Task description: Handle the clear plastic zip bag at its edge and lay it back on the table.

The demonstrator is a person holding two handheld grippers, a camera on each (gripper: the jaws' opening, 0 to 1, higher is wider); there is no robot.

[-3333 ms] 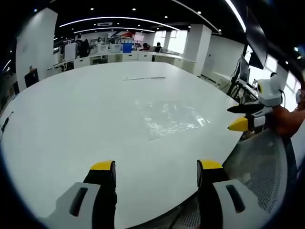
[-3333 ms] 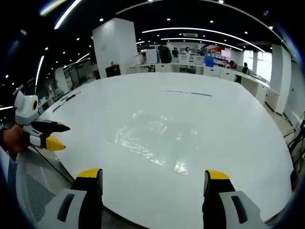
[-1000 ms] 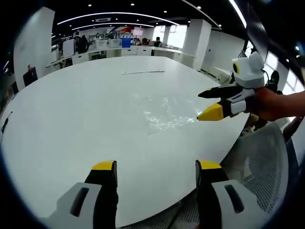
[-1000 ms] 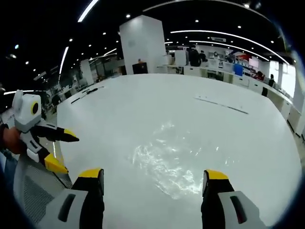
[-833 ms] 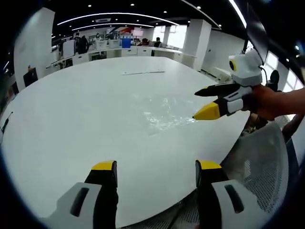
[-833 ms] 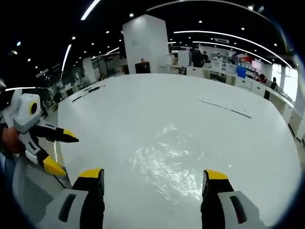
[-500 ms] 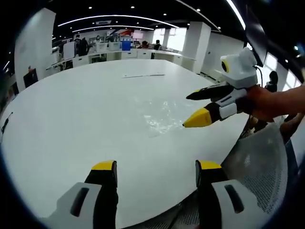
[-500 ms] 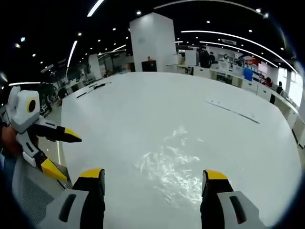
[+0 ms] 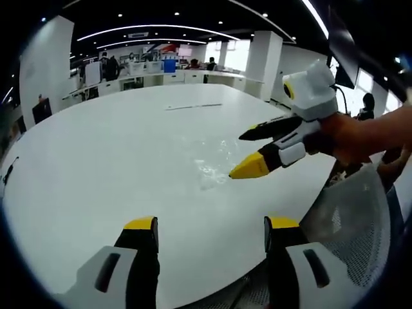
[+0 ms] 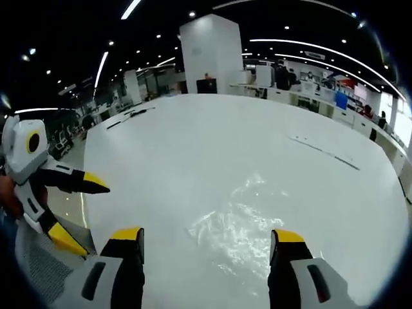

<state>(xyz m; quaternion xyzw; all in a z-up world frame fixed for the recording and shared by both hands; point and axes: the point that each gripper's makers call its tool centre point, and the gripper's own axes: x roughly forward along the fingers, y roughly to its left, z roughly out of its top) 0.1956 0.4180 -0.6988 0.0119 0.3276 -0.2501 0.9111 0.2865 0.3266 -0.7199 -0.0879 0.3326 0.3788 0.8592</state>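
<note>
**Two open grippers, bag not yet grasped**

Two grippers were held with jaws apart, nothing clamped. The right gripper (image 9: 241,154) was angled down toward the worktop (image 9: 96,154), its jaws spread just over the near edge of the clear plastic zip bag (image 10: 235,232), presumably so the edge could be pinched. The left gripper (image 10: 77,209) was kept back, well apart from the bag. The bag was seen lying flat, crinkled and glinting, just ahead of the right jaws.
</note>
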